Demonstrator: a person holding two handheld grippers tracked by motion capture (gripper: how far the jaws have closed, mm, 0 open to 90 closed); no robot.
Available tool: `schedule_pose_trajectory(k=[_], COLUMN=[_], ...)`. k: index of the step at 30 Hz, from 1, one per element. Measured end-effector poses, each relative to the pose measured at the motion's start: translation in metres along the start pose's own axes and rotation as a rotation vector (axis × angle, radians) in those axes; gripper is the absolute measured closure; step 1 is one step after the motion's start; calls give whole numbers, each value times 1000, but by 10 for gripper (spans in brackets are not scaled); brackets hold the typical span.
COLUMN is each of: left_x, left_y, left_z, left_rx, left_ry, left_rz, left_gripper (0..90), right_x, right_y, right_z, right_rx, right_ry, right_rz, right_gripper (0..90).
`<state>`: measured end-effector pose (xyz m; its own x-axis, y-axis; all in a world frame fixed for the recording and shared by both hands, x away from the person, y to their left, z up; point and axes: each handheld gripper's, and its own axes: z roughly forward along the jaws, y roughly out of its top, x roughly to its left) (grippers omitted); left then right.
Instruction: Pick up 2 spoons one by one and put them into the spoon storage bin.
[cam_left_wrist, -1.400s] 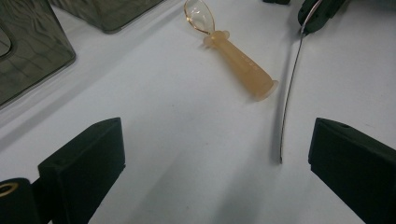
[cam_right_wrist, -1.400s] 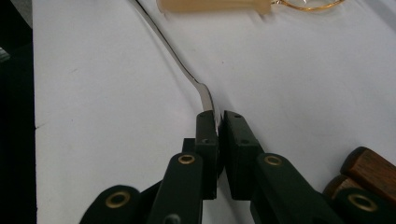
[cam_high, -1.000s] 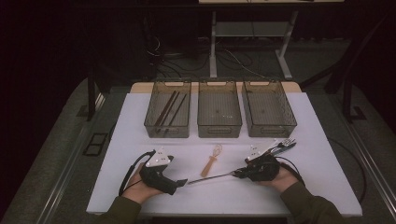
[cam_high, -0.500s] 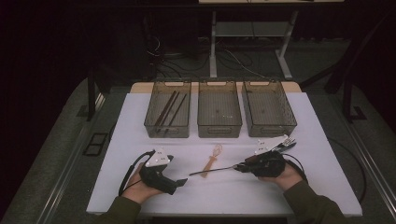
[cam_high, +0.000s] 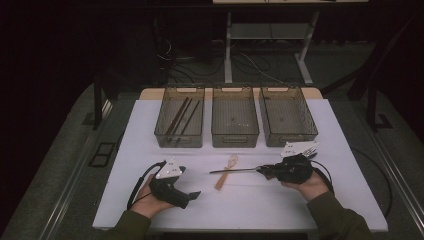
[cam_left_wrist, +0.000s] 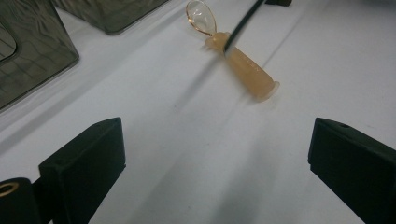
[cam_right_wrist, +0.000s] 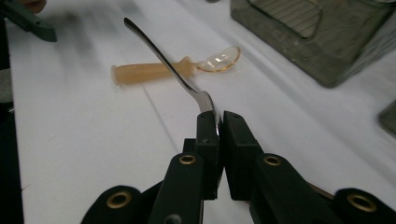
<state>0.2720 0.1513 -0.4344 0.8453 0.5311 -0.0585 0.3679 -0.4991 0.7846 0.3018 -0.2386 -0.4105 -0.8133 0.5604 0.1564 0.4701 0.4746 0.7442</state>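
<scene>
While our right gripper (cam_right_wrist: 217, 122) pinches the metal utensil (cam_right_wrist: 163, 60) by its very end above the table (cam_high: 280, 200), it may, we think, pivot and strike the amber spoon (cam_right_wrist: 177, 69); our left gripper (cam_left_wrist: 215, 149) rests spread, empty.

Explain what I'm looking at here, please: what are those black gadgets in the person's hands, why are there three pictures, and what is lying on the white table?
No robot is at work here: a person holds a hand-held clamp in each hand. The high view looks down on the white table from above; the other two come from small cameras riding on each clamp, looking along its two black fingers.

The left gripper rests with its fingers wide apart and nothing between them. The right gripper is shut on one end of a thin metal utensil, holding it just above the table.

Under that utensil lies a small amber plastic spoon. At the far side stand three see-through bins: the left bin holds a few dark sticks, probably chopsticks; the middle bin and right bin look empty.
</scene>
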Motion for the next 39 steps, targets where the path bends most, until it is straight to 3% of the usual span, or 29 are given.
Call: schedule_pose_trajectory(k=[8,19,39], left_x=[0,0,1], left_y=[0,0,0], left_z=[0,1,3], left_rx=[2,2,6], left_ry=[-1,-3,-7], left_rz=[-1,1,4], left_gripper=[27,27,27], right_x=[-8,-18,-34], right_y=[2,5,30], right_z=[-10,-25,-37], right_rx=[-46,-95,-168], right_ry=[-80,-154,-282], right_rz=[51,107,148], right_gripper=[849,849,852])
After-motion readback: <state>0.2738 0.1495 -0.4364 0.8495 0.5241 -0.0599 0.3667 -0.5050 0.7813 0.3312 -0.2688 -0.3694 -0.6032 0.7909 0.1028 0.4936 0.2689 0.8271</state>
